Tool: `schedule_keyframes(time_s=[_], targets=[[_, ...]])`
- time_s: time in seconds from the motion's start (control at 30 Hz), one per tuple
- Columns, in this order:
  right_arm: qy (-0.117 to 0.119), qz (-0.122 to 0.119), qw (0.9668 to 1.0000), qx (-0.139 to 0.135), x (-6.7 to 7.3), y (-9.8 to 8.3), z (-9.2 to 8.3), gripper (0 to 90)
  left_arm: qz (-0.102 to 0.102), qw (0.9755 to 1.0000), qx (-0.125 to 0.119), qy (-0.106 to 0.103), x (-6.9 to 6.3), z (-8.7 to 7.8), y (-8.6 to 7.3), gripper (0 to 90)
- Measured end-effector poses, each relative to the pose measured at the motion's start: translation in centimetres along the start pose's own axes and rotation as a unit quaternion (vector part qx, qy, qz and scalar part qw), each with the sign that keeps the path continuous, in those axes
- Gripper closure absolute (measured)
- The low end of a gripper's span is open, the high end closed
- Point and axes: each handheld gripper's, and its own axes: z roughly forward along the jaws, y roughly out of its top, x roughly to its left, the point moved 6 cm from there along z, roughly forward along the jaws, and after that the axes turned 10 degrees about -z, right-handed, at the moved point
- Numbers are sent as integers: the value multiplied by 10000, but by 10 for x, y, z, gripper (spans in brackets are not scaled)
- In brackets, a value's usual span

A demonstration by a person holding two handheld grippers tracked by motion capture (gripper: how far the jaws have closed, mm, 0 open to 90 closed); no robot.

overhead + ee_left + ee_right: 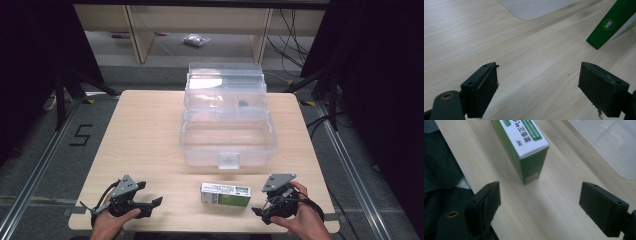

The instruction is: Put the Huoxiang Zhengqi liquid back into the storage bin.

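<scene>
Work looks barely begun from the high view: the green-and-white cardboard box [226, 194] lies on the pale wooden table [145, 135], outside the open clear plastic bin [228, 131]. Left gripper [537, 87] view: jaws wide apart, empty, box ahead right. Right gripper [540, 207] view: jaws wide, empty, aimed at the box end.

Bare table [145, 140] lies open left of the green-and-white box [226, 194]; just behind it, the open clear storage box [227, 131] blocks passage.
</scene>
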Motion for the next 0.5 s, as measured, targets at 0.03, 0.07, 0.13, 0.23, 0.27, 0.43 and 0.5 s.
schedule_keyframes(time_s=[0.03,0.07,0.13,0.23,0.27,0.43,0.5], targets=[[29,-48,10000,63,1,2,0,184,-15,10000,-43,12,0,0,0,152],[-7,-84,9999,114,1,4,2,185,18,10000,37,41,1,-1,0,152],[-1,-193,9997,139,2,10,3,185,16,10000,35,42,1,-1,0,152],[113,-398,9990,161,3,18,4,186,9,10000,39,42,0,-1,0,152],[113,-398,9990,161,3,18,4,186,9,10000,39,42,0,-1,0,152],[301,-683,9970,199,4,30,8,184,1,10000,30,45,0,-1,0,152],[266,-708,9968,250,5,37,7,183,19,10000,35,40,1,-1,0,152]])
